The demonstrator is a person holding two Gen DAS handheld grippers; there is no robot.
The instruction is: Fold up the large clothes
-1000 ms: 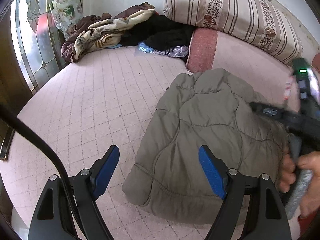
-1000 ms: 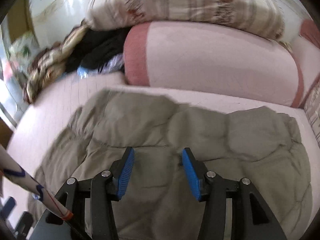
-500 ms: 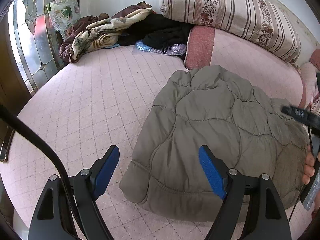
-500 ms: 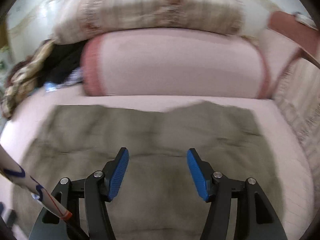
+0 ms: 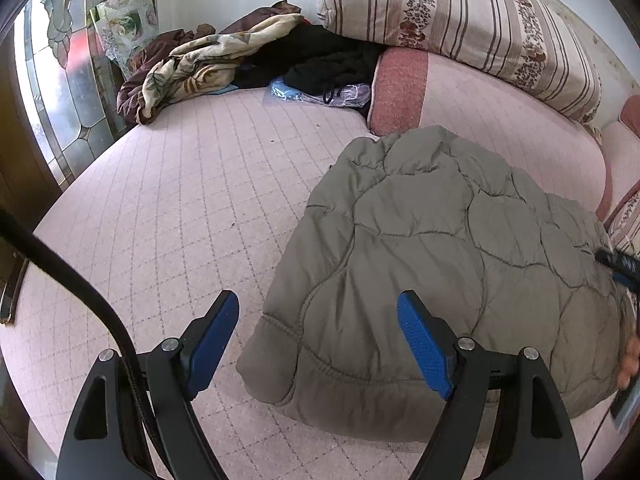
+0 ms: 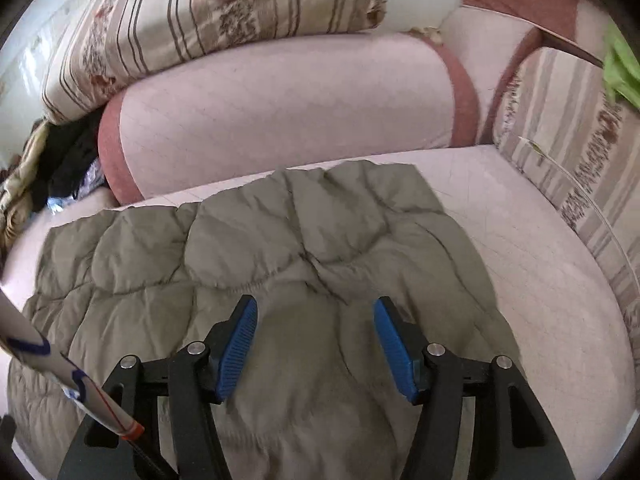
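A quilted olive-grey padded jacket lies folded on the pink quilted bed. My left gripper is open and empty, hovering above the jacket's near left corner, touching nothing. The jacket also fills the right wrist view, with a folded-over edge across its middle. My right gripper is open and empty just above the jacket's near part. The right gripper's dark body shows at the right edge of the left wrist view.
A pink bolster and a striped floral pillow lie behind the jacket. A heap of blankets and dark clothes sits at the back left by a stained-glass window. Another striped cushion stands on the right.
My right gripper has swung right along the jacket and opened wider; its view now shows the jacket's right end. In the left wrist view the right gripper has drawn back to the frame's right edge.
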